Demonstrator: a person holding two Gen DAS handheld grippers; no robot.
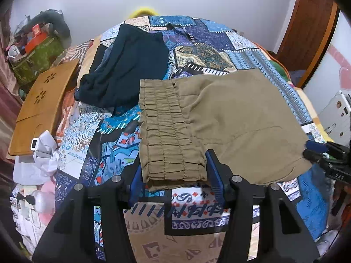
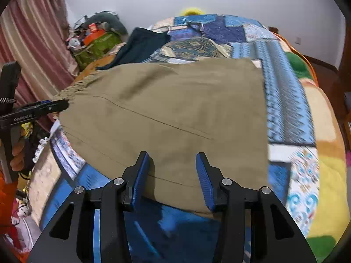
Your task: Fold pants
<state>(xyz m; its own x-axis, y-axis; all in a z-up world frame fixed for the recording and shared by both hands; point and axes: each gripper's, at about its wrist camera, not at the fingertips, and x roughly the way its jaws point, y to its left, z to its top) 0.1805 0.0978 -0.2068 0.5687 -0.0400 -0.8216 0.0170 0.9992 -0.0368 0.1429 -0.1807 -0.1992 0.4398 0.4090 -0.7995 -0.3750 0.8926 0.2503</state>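
Note:
The olive-khaki pants lie folded flat on the patterned bedspread, with the gathered elastic waistband toward the left. My left gripper is open; its blue pads straddle the near end of the waistband. My right gripper is open at the near edge of the pants, its pads standing over the cloth. Each gripper shows in the other's view: the right one at the far right, the left one at the far left.
A dark navy garment lies on the bed behind the waistband. A wooden lap tray and white paper sit at the left edge. Cluttered boxes, a pink curtain and a wooden door surround the bed.

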